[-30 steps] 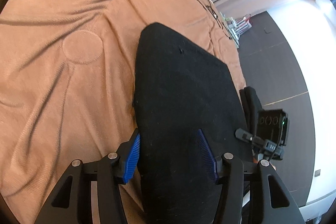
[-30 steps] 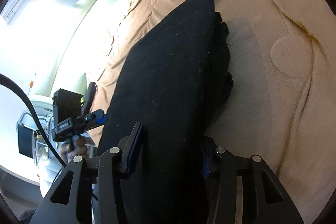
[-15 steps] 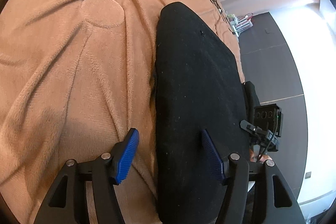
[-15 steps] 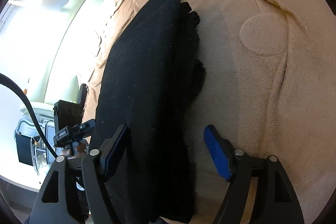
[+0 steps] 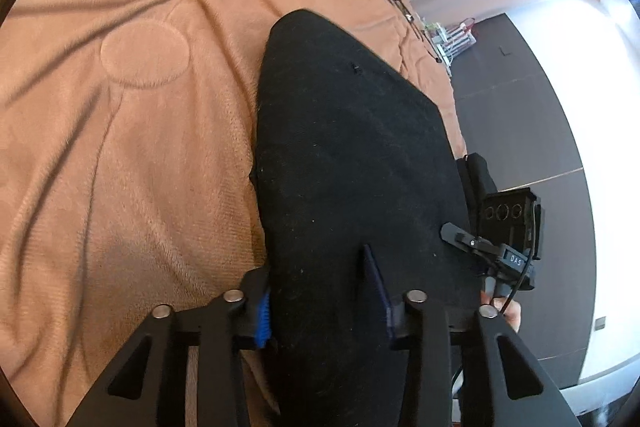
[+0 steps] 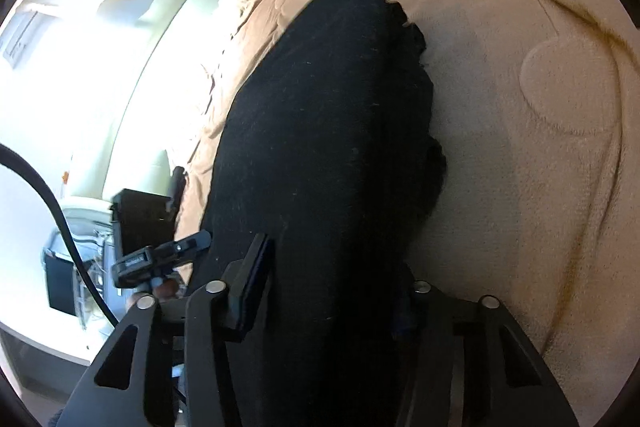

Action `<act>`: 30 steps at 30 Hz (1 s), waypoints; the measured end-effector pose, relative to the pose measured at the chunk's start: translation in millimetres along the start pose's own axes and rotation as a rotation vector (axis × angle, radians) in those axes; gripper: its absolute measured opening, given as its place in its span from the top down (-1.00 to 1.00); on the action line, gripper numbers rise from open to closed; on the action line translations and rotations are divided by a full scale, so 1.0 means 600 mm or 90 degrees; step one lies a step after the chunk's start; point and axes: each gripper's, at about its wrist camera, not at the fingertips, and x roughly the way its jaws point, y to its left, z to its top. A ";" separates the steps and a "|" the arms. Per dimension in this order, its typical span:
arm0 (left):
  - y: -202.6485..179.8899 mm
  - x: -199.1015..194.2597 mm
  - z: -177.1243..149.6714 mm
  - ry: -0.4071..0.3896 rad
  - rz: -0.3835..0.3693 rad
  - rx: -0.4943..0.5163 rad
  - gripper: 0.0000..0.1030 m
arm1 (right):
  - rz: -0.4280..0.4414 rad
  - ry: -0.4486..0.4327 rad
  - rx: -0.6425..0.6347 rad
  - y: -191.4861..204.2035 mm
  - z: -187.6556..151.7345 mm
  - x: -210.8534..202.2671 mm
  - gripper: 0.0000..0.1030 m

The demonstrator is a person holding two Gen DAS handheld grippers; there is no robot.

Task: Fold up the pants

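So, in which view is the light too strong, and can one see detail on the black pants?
Right wrist view: the window side is washed out white. Left wrist view: glare on the floor. In both, the black pants show almost no folds.

Our left gripper (image 5: 322, 293) points forward and down. Its jaws have just been closing, and now both blue pads (image 5: 263, 317) press on the pants (image 5: 352, 163), one on each side of the cloth. Our right gripper (image 6: 332, 291) also points forward and down. Its jaws have just been closing too, and they squeeze the pants between them. The two grippers sit side by side, each at one near corner.
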 end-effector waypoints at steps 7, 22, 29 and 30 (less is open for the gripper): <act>-0.025 -0.047 -0.001 -0.029 0.000 0.024 0.36 | 0.010 -0.026 -0.039 0.049 -0.010 -0.018 0.42; -0.036 -0.238 -0.011 -0.100 -0.002 0.054 0.36 | 0.038 -0.071 -0.132 0.205 -0.049 -0.028 0.42; -0.028 -0.326 -0.007 -0.124 0.006 0.065 0.37 | 0.047 -0.075 -0.149 0.254 -0.052 0.000 0.42; -0.023 -0.339 -0.008 -0.127 0.008 0.066 0.37 | 0.049 -0.075 -0.152 0.261 -0.053 0.005 0.42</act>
